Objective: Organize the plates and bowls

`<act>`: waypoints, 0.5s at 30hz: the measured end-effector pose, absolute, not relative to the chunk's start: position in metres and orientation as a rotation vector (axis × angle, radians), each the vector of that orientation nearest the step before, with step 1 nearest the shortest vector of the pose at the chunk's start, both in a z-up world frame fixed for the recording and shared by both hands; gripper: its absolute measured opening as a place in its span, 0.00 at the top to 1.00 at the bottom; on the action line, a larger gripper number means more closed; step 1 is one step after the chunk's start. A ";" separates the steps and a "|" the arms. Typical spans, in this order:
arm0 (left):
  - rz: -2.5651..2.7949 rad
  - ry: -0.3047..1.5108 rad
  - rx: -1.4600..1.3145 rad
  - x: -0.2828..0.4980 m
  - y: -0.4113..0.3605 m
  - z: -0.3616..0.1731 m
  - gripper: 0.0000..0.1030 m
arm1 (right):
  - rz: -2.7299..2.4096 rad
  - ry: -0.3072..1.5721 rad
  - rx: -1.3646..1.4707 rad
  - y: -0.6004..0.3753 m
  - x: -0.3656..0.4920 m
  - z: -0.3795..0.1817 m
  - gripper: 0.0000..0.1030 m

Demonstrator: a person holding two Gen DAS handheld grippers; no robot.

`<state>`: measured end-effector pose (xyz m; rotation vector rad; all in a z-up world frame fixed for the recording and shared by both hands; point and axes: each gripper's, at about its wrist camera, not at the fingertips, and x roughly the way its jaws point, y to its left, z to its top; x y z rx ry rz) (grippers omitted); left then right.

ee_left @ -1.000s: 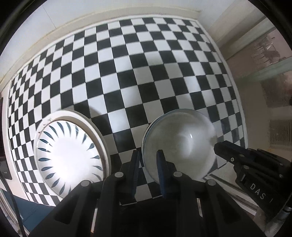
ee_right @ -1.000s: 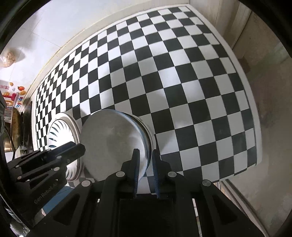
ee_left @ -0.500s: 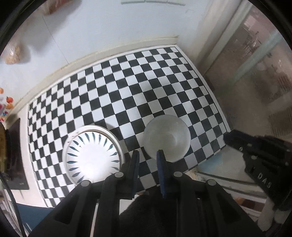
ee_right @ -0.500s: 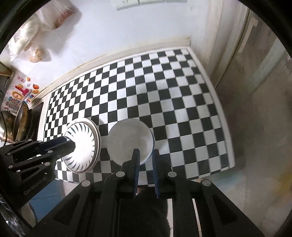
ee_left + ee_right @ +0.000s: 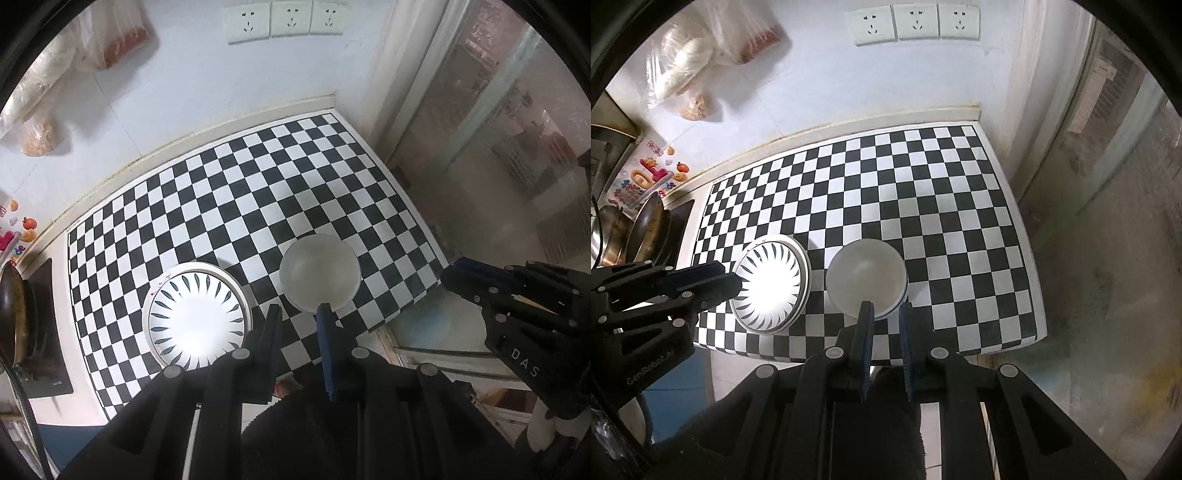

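A white plate with dark leaf marks around its rim (image 5: 195, 314) (image 5: 771, 282) lies on the checkered counter (image 5: 258, 192) (image 5: 923, 177) near its front edge. A plain white bowl (image 5: 319, 272) (image 5: 866, 280) stands just right of it. My left gripper (image 5: 298, 314) is open and empty, held above the counter's front edge between plate and bowl. My right gripper (image 5: 885, 312) is open a little and empty, held above the front edge near the bowl's near rim. Each gripper shows in the other's view, the right one (image 5: 517, 295) and the left one (image 5: 665, 291).
A white wall with wall sockets (image 5: 288, 20) (image 5: 916, 24) backs the counter. Plastic bags of food (image 5: 92, 44) (image 5: 701, 55) hang at the upper left. A pan on a stove (image 5: 14, 314) (image 5: 639, 232) sits at the left. A glass door (image 5: 517, 147) stands on the right.
Both grippers have pulled back and up from the bowl, so plate and bowl look smaller. The bowl stays on the counter, let go of by both.
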<state>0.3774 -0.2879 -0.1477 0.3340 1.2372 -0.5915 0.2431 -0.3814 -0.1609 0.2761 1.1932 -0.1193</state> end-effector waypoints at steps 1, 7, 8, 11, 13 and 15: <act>-0.591 1.234 0.336 0.376 -0.288 -0.146 0.83 | -0.121 1.191 0.271 -0.381 0.242 -0.160 0.85; -0.588 1.234 0.350 0.370 -0.287 -0.146 0.83 | -0.113 1.199 0.284 -0.383 0.241 -0.162 0.85; -0.588 1.235 0.347 0.369 -0.287 -0.147 0.83 | -0.113 1.199 0.284 -0.384 0.241 -0.163 0.85; -0.583 1.240 0.342 0.369 -0.288 -0.151 0.83 | -0.111 1.205 0.303 -0.387 0.242 -0.166 0.84; -0.581 1.249 0.324 0.371 -0.290 -0.155 0.78 | -0.085 1.221 0.346 -0.392 0.245 -0.173 0.78; -0.584 1.272 0.286 0.376 -0.292 -0.164 0.72 | -0.060 1.228 0.416 -0.400 0.247 -0.182 0.37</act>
